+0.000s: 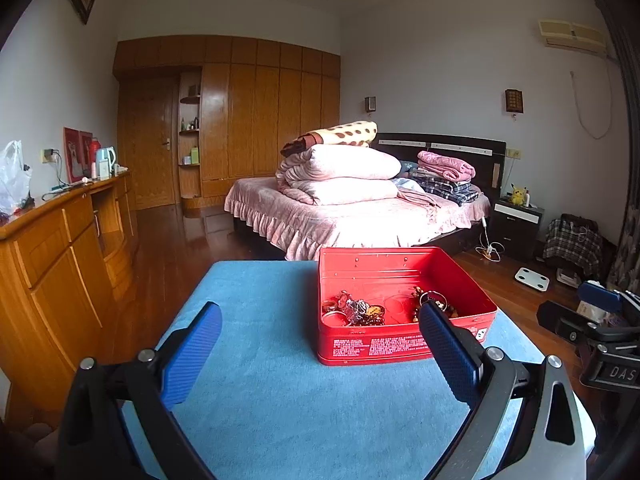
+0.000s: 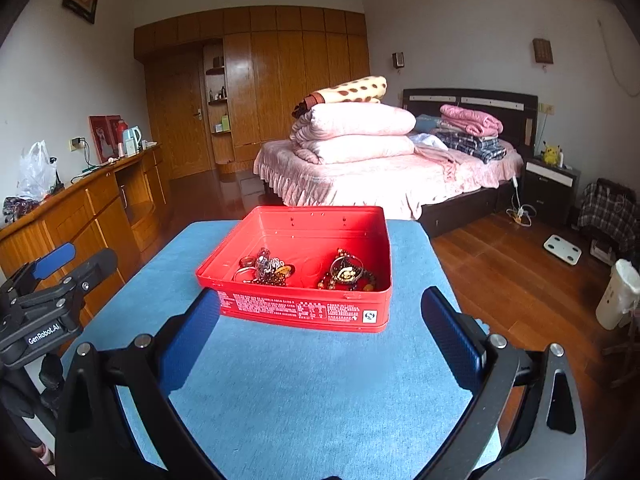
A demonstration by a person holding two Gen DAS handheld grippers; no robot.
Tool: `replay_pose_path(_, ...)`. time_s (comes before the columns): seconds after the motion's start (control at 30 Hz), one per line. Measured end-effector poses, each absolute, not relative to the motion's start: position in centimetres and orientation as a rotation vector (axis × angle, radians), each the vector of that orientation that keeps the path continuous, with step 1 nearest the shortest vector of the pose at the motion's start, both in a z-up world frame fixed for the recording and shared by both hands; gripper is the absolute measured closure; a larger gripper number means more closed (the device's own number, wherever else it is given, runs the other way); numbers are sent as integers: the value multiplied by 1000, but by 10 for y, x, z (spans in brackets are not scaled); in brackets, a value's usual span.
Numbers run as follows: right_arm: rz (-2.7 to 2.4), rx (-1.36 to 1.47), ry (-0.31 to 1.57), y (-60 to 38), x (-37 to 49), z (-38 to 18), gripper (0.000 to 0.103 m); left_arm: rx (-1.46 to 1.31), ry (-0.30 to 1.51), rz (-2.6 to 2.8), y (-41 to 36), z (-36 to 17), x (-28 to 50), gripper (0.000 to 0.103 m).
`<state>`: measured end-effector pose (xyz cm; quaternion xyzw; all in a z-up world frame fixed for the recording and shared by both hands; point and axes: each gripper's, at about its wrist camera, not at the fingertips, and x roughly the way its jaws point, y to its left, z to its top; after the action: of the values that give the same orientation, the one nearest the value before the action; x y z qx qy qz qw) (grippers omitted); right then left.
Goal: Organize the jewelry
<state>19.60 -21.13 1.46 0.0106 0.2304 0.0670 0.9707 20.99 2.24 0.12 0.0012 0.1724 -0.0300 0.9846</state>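
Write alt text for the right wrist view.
An open red tin holding two clumps of jewelry sits on a blue-covered table, just beyond the open, empty right tool. A bedroom lies behind.

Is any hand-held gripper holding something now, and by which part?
Nothing is held. The left hand-held gripper and the right hand-held gripper are both open above the blue cloth.

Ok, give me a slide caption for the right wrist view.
Open right claw faces a red tin of jewelry on a blue mat.
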Motion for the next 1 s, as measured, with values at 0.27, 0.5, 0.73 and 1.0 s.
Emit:
replay_pose_path(0.27, 143, 14, 420, -207, 182, 29, 5, 20, 301, -73, 19, 14, 197, 6)
replay_pose_path(0.5, 149, 11, 402, -212, 171, 33, 5, 30, 279, -84, 21, 19, 187, 6)
replay_pose_path(0.73, 145, 19, 394, -215, 166, 36, 5, 38, 264, -81, 23, 21, 178, 6)
replay_pose_path(1.0, 145, 9, 385, -212, 160, 37, 5, 33, 260, -92, 22, 23, 174, 6)
